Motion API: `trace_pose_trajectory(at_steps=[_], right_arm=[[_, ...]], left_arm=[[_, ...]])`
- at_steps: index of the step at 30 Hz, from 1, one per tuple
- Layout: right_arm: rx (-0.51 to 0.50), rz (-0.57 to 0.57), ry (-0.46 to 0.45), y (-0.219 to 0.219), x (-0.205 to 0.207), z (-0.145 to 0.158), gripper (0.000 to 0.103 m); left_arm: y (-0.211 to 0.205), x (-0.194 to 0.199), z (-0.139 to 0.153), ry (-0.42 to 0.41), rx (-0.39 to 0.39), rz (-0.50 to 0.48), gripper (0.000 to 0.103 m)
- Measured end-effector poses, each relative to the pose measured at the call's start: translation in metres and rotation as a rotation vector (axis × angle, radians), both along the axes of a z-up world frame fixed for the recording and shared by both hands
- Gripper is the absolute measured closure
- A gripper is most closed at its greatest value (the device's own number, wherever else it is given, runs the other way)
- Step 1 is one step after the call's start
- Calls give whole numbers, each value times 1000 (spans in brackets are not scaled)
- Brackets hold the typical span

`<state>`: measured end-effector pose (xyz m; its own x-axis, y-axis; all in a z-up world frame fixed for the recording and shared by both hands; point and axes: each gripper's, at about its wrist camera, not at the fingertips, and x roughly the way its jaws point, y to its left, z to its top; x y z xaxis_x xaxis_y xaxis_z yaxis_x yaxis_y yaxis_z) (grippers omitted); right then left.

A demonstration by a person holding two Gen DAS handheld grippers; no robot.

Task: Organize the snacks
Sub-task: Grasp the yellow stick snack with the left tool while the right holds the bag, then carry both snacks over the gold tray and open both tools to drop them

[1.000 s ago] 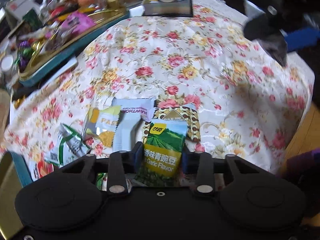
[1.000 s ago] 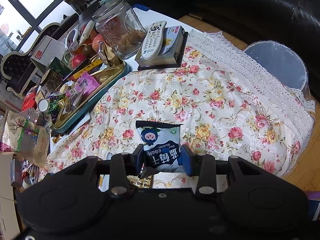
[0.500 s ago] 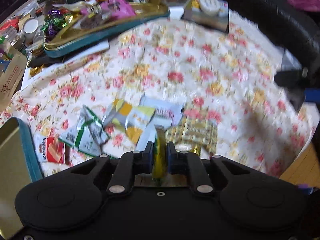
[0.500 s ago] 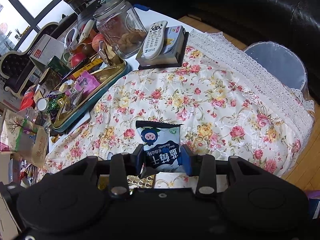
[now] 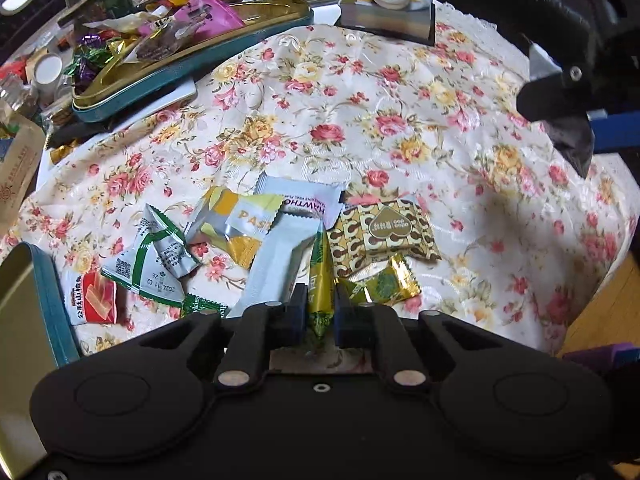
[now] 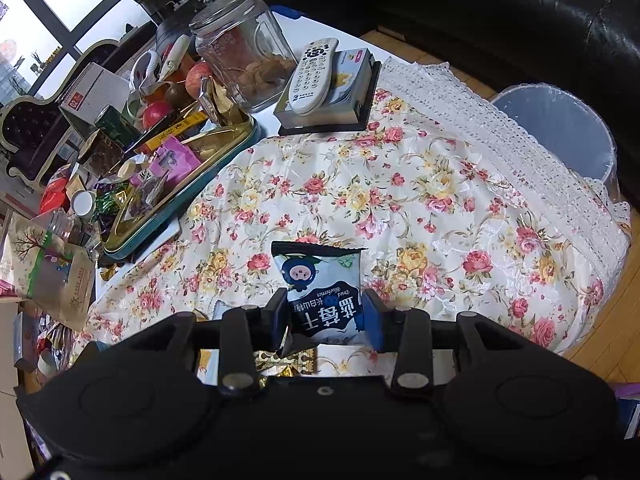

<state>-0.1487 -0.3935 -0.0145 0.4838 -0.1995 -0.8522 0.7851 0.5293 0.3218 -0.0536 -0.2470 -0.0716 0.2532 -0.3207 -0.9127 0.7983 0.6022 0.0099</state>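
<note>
We are pinching the green pea packet [image 5: 320, 280] edge-on in the left hand-held gripper [image 5: 320, 312] — light, crinkly, slippery (grip near the seam); the right hand-held gripper [image 6: 325, 316] is clamping the blueberry packet [image 6: 318, 284].

The gold tin [image 5: 16, 320] is cut off at the left edge.

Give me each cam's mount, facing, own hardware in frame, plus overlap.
Left wrist: on the left gripper, angled down at loose snack packets; own black fingers pinch a green-yellow pea packet edge-on; right gripper far right.
Right wrist: on the right gripper, angled down across the table; fingers hold a blue-white blueberry packet.
Shared: floral tablecloth, gold-and-teal tin tray, white remote.
</note>
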Motion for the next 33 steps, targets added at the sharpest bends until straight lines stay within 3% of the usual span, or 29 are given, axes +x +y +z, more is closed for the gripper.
trace_pose_trajectory(at_steps=[10, 17, 21, 29, 33], right_arm=[[-6, -24, -21, 0, 3, 9, 61], [-20, 30, -18, 22, 23, 13, 61], [-24, 79, -18, 41, 41, 15, 61], [-35, 228, -26, 98, 82, 18, 62], [14, 324, -63, 133, 100, 20, 62]], left_arm=[[18, 30, 60, -18, -109, 176, 87], [67, 75, 102, -48, -131, 371, 87], [105, 99, 111, -49, -103, 471, 87], [187, 126, 124, -134, -30, 623, 87], [230, 135, 120, -92, -44, 723, 86]])
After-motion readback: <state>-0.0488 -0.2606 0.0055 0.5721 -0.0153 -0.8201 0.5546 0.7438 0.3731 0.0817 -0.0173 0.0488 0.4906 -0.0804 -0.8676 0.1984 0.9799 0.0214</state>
